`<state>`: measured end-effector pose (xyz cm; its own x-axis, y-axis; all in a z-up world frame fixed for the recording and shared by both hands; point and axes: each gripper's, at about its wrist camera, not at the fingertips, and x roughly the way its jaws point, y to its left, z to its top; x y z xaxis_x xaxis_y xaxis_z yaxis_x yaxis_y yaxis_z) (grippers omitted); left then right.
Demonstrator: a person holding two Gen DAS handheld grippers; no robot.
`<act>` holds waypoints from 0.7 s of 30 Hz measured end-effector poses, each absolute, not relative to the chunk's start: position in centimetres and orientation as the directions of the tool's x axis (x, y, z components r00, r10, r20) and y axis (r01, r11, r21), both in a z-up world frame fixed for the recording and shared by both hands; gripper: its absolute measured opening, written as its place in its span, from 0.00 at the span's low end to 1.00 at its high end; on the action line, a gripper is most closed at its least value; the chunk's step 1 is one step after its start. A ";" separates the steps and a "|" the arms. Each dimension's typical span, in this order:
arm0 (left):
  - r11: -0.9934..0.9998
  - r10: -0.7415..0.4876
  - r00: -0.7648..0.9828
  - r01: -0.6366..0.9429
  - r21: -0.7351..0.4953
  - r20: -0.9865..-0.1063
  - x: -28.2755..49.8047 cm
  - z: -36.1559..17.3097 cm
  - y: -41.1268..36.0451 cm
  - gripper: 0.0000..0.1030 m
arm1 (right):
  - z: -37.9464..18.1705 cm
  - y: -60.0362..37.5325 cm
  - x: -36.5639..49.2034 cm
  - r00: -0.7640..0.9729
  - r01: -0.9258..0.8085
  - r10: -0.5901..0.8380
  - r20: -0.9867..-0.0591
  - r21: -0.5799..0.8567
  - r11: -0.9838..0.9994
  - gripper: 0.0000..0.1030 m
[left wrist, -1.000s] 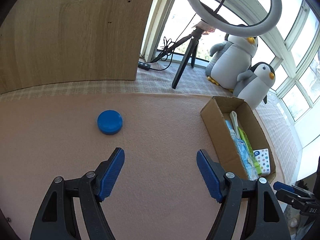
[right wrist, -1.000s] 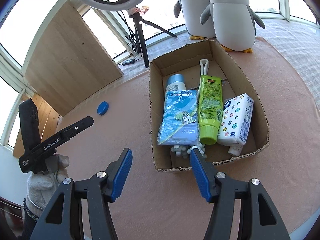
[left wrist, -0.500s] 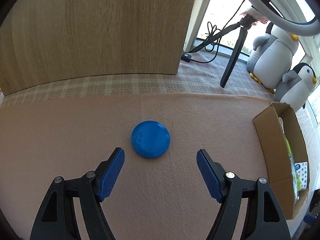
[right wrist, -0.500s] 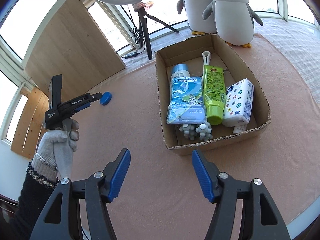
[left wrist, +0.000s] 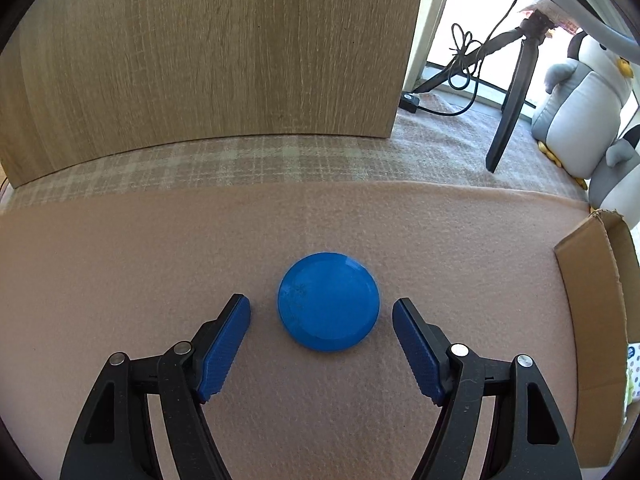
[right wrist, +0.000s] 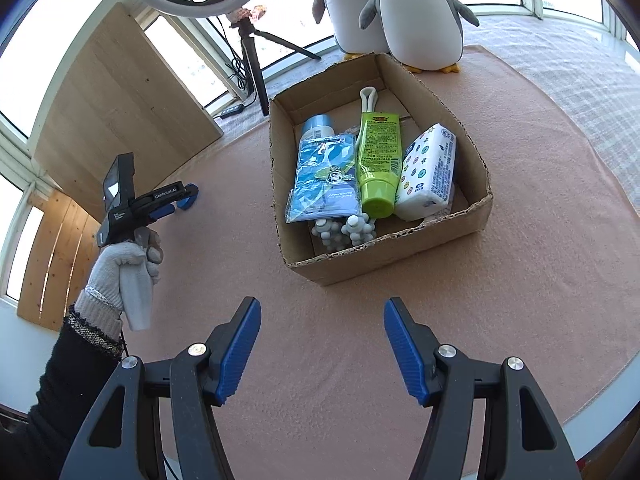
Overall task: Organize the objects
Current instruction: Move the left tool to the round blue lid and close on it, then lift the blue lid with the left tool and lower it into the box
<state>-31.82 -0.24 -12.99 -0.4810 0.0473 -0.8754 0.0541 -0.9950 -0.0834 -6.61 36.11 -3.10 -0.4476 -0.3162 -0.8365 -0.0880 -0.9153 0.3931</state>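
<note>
Closer now than half a second back: my left gripper (left wrist: 321,307) has come forward over the pink mat (left wrist: 120,272), and the blue disc (left wrist: 329,301), which sat ahead of the fingertips, now lies between them. Jaws wide open, holding nothing; a small gap shows between the disc and each pad. Disc flat on the mat, slightly nearer the right pad than the left.

From the right wrist view, the left gripper (right wrist: 188,198) sits low over the mat by the wooden panel (right wrist: 120,108), my gloved left hand (right wrist: 128,268) on its grip. Only a sliver of the disc shows there, between the blue pads.

My right gripper (right wrist: 322,312) hangs over bare mat, jaws wide open, nothing in them. Just ahead of it stands the cardboard box (right wrist: 404,256), well apart from the disc. Inside, side by side: a blue packet (right wrist: 324,178), a green tube (right wrist: 378,160) with its cap toward me, a white tissue pack (right wrist: 428,172) with coloured spots. Small grey knobbed pieces (right wrist: 344,232) lie against the near wall.

Two plush penguins (right wrist: 416,12) stand behind the box; a ring light on a tripod (right wrist: 248,44) stands to their left.
</note>
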 end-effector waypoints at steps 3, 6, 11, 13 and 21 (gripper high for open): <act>-0.997 0.028 -0.487 0.055 -0.063 -0.873 -31.9 -13.0 -0.2 0.65 | -3.0 36.1 -6.4 -0.447 -0.092 -0.315 -0.838 0.393 -0.915 0.58; -0.997 0.023 -0.491 0.048 -0.053 -0.871 -32.0 -13.0 -0.3 0.52 | -3.0 35.8 -6.3 -0.445 -0.086 -0.309 -0.841 0.383 -0.920 0.58; -0.998 0.040 -0.489 0.021 -0.058 -0.871 -31.3 -13.1 -0.4 0.52 | -3.2 35.2 -6.3 -0.436 -0.072 -0.294 -0.850 0.359 -0.930 0.58; -0.998 0.052 -0.489 0.010 -0.066 -0.871 -30.5 -13.1 -0.3 0.52 | -3.4 35.0 -6.5 -0.433 -0.066 -0.284 -0.856 0.344 -0.937 0.58; -0.995 0.100 -0.469 -0.058 -0.083 -0.877 -27.0 -12.6 0.7 0.52 | -3.9 34.2 -6.8 -0.424 -0.036 -0.263 -0.866 0.306 -0.951 0.58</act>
